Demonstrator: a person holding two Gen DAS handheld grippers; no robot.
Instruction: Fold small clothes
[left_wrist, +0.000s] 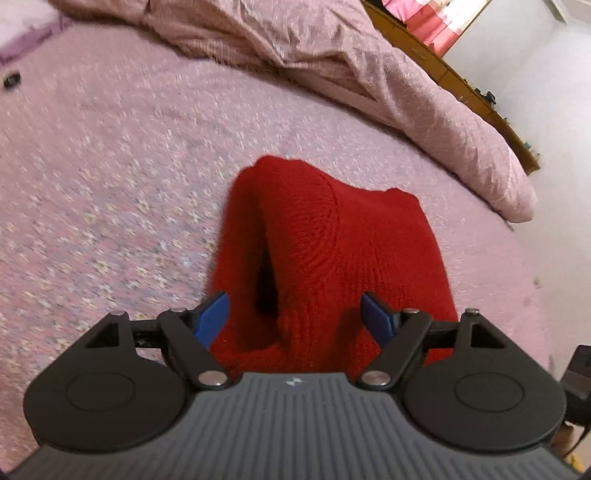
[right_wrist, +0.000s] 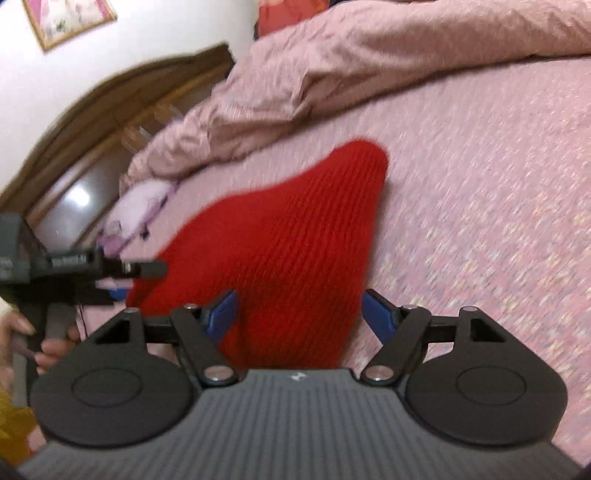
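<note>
A small red knitted garment (left_wrist: 332, 240) lies folded on the pink bedspread (left_wrist: 110, 184), with a rounded fold running down its middle and a dark gap beneath it. My left gripper (left_wrist: 293, 301) stands open over the garment's near end; its blue pads (left_wrist: 212, 314) sit apart from the knit. In the right wrist view the same red garment (right_wrist: 277, 229) tapers away from me. My right gripper (right_wrist: 299, 295) is open across its near right edge, with neither pad pressing on it. The left gripper (right_wrist: 140, 280) shows at the left, held by a hand (right_wrist: 55, 347).
A crumpled pink duvet (left_wrist: 351, 74) is heaped along the far side of the bed. Behind it runs a wooden headboard (right_wrist: 110, 122) against a white wall. A small dark object (left_wrist: 13, 79) lies on the bedspread far left. A pale lilac cloth (right_wrist: 140, 206) sits near the headboard.
</note>
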